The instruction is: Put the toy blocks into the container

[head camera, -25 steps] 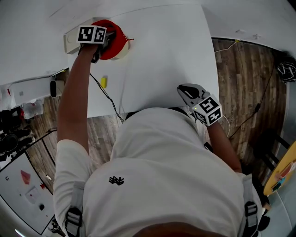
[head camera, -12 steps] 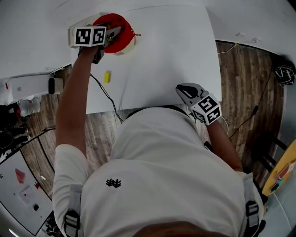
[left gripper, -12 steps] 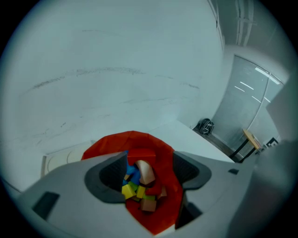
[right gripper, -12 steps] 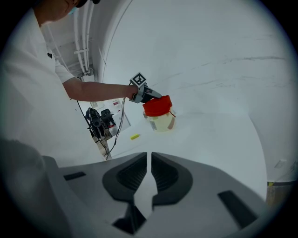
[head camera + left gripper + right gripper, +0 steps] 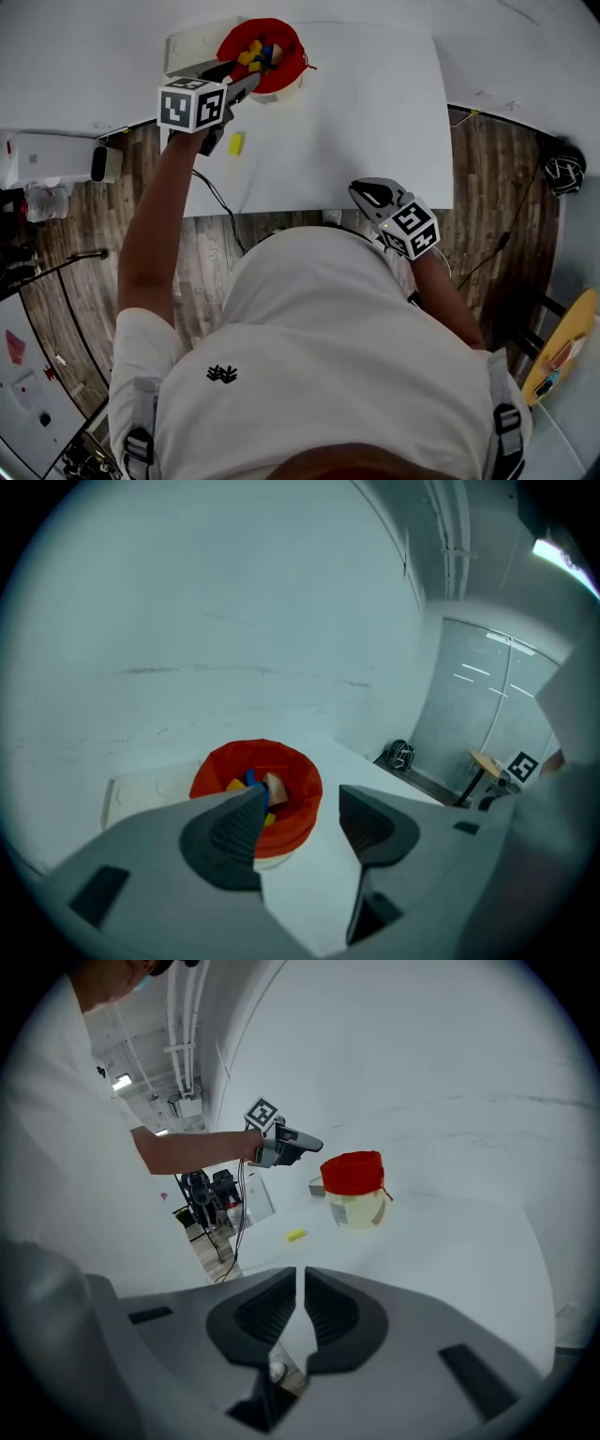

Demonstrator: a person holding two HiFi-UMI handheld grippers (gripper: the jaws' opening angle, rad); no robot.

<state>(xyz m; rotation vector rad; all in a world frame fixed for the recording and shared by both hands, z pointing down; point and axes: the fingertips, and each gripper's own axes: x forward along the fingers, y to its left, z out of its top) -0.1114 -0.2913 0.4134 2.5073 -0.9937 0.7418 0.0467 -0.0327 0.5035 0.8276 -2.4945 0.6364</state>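
The red container (image 5: 286, 67) stands at the table's far left with several coloured blocks (image 5: 255, 52) inside; the left gripper view shows it (image 5: 296, 799) just ahead of the jaws. A yellow block (image 5: 235, 142) lies on the white table (image 5: 356, 112) nearer to me, also visible in the right gripper view (image 5: 296, 1235). My left gripper (image 5: 244, 84) hovers beside the container's near rim; its jaws have just been closing, still stand apart, and nothing is between them. My right gripper (image 5: 367, 193) is at the table's near edge, shut and empty.
A flat white box (image 5: 192, 42) sits behind and left of the container. A black cable (image 5: 214, 195) hangs off the table's left edge. A white device (image 5: 52, 157) stands on the wooden floor at the left. My own body hides the near floor.
My left gripper has drawn back from above the container towards me and risen, uncovering the blocks inside. The right gripper has shifted slightly along the table's near edge.
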